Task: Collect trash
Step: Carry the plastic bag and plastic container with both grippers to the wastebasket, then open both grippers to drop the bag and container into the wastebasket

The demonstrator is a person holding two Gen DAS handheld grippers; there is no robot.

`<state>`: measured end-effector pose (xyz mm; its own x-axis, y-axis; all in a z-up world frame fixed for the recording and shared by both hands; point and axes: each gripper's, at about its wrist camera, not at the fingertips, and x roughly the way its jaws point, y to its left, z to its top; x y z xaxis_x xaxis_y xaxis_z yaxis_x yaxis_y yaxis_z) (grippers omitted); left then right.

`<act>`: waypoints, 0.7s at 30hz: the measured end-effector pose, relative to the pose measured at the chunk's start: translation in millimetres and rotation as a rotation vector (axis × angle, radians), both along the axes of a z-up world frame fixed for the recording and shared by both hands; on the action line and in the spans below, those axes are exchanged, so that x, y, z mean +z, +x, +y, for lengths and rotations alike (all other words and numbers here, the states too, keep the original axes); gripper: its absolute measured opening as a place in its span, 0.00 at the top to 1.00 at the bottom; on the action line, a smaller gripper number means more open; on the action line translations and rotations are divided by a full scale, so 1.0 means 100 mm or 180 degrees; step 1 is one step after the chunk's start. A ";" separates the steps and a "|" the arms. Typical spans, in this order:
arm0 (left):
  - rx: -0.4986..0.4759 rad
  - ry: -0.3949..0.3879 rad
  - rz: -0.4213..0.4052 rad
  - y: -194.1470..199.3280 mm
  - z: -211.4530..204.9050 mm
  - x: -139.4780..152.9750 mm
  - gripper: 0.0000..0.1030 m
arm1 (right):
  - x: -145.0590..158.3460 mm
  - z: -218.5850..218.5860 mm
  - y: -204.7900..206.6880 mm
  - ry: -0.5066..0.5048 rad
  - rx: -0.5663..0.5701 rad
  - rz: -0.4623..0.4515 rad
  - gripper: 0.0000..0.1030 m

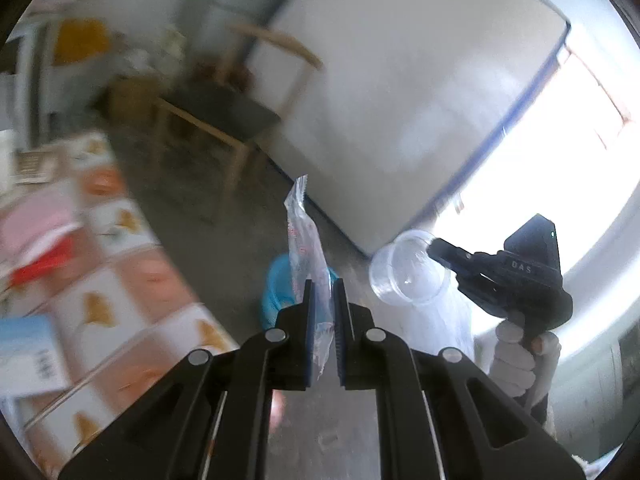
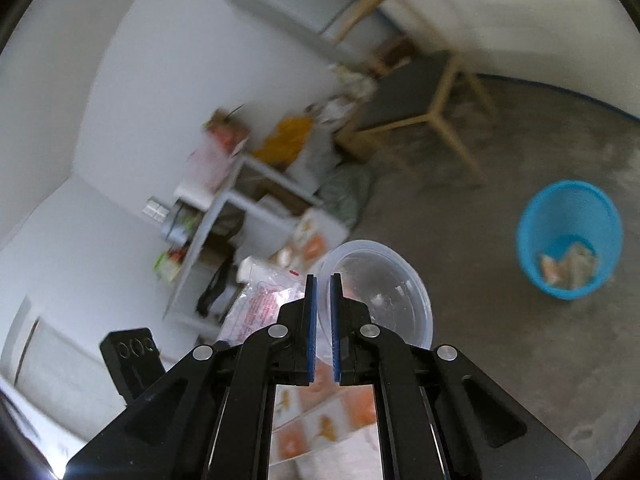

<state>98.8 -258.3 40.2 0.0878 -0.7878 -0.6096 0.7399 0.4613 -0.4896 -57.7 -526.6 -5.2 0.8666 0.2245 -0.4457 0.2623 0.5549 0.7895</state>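
Observation:
My left gripper (image 1: 323, 286) is shut on a clear plastic wrapper (image 1: 304, 236) with red print, held up in the air. The wrapper also shows in the right wrist view (image 2: 256, 304). My right gripper (image 2: 323, 280) is shut on the rim of a clear plastic cup (image 2: 384, 292). In the left wrist view the right gripper (image 1: 434, 248) holds the cup (image 1: 408, 274) to the right of the wrapper. A blue trash basket (image 2: 568, 236) stands on the concrete floor with some trash in it; it shows partly behind the wrapper in the left wrist view (image 1: 276, 292).
A wooden chair (image 2: 424, 100) with a dark seat stands by the white wall. A white shelf unit (image 2: 232, 216) holds clutter. A table with an orange patterned cloth (image 1: 112, 280) lies at the left. A bright window (image 1: 560, 152) is to the right.

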 end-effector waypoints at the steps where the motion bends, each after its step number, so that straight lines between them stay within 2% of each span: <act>1: -0.0134 0.0100 0.0032 -0.01 -0.27 -0.07 0.92 | -0.06 -0.07 -0.05 0.0008 -0.0076 0.0043 0.95; 6: -0.0547 0.0489 0.0179 -0.03 -1.17 -0.44 0.92 | -0.47 -0.46 -0.18 0.0063 -0.0426 0.0320 0.95; 10: -0.0727 0.0790 0.0158 -0.07 -1.81 -0.81 0.92 | -0.86 -0.75 -0.11 0.0179 -0.0614 0.0552 0.95; 16: -0.0904 0.1080 0.0111 -0.06 -2.62 -1.28 0.92 | -1.36 -1.17 0.11 0.0286 -0.0828 0.0828 0.95; 19: -0.0866 0.1188 -0.0011 0.00 -2.92 -1.52 0.92 | -1.55 -1.34 0.20 0.0284 -0.0946 0.0951 0.91; 20: -0.0832 0.1195 -0.0061 0.02 -3.02 -1.58 0.90 | -1.63 -1.42 0.25 0.0247 -0.0997 0.0985 0.85; 21: -0.0791 0.1193 -0.0144 0.04 -3.12 -1.65 0.79 | -1.70 -1.48 0.30 0.0231 -0.1025 0.1033 0.77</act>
